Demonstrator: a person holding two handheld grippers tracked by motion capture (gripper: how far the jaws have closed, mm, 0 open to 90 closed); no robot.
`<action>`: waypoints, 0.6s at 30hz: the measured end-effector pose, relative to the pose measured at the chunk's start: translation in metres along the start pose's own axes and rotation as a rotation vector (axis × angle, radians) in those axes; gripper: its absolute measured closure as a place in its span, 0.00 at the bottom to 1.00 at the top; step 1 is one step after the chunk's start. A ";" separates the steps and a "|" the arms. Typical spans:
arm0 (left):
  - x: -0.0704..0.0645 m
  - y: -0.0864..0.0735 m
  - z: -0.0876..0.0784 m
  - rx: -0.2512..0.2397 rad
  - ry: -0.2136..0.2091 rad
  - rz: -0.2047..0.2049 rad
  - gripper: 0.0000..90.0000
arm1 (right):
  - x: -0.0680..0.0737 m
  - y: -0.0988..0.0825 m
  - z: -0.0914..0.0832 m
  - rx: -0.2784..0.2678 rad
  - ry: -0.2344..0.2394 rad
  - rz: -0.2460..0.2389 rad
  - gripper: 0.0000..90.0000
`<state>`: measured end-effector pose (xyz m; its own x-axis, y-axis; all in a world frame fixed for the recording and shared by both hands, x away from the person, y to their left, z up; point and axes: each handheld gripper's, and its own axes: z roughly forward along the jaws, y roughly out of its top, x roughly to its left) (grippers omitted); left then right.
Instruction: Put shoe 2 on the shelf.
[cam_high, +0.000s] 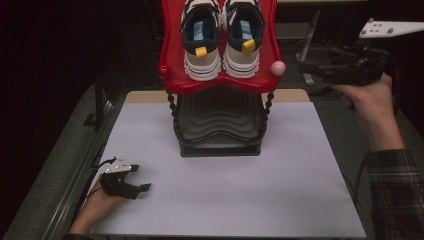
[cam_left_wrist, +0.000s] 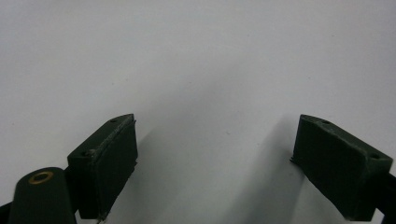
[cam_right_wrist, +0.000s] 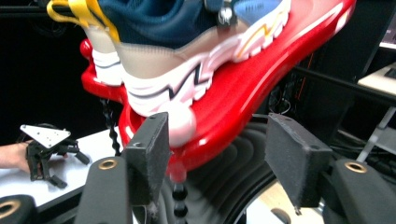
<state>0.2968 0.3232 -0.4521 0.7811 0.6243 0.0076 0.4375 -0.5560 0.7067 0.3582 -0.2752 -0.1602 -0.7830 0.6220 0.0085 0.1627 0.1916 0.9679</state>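
A pair of navy, white and beige sneakers (cam_high: 222, 40) stands heels toward me on the red top shelf (cam_high: 220, 84) of a small rack. A pink knob (cam_high: 278, 67) caps the shelf's right front corner. My right gripper (cam_high: 307, 70) hangs in the air just right of that corner, aimed at it, jaws open and empty. In the right gripper view the knob (cam_right_wrist: 182, 127) and the red shelf edge (cam_right_wrist: 261, 79) lie beyond the gripper (cam_right_wrist: 217, 158), with one sneaker (cam_right_wrist: 187, 51) above. My left gripper (cam_high: 142, 177) rests open on the white table (cam_high: 225, 195) at front left.
Under the red shelf sits a dark ribbed lower shelf (cam_high: 220, 125) on beaded black posts (cam_high: 173, 112). The table top (cam_left_wrist: 187, 56) spreads in front of the left gripper (cam_left_wrist: 215, 154). Dark floor and furniture surround the table; a desk edge (cam_right_wrist: 378, 77) lies behind the rack.
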 end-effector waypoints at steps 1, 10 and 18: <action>0.000 0.000 0.000 -0.003 0.000 -0.003 0.15 | 0.000 -0.007 -0.001 0.007 -0.007 0.010 0.39; 0.000 0.000 0.000 -0.006 0.002 -0.003 0.15 | 0.003 -0.044 -0.005 0.048 -0.023 0.043 0.30; 0.000 0.000 0.000 -0.006 0.002 -0.003 0.15 | 0.009 -0.076 -0.008 0.072 -0.030 0.062 0.26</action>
<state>0.2967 0.3228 -0.4524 0.7788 0.6273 0.0072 0.4372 -0.5510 0.7108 0.3337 -0.2903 -0.2315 -0.7521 0.6563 0.0595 0.2540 0.2054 0.9452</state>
